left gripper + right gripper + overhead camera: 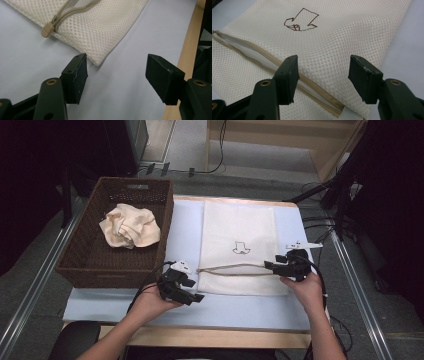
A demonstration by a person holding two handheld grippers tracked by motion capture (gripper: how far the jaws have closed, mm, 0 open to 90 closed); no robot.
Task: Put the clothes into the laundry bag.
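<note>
Left gripper view, mesh bag (100, 27) corner beyond left tool (116, 77)

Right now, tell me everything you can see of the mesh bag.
The mesh bag is cream, fine-holed netting, lying flat on the pale blue table cover right of the wicker basket. A small brown outline figure marks its middle. A tan zipper crosses its near end, gaping open, with the pull at the left corner. Both claws hang open by its near corners.
</note>
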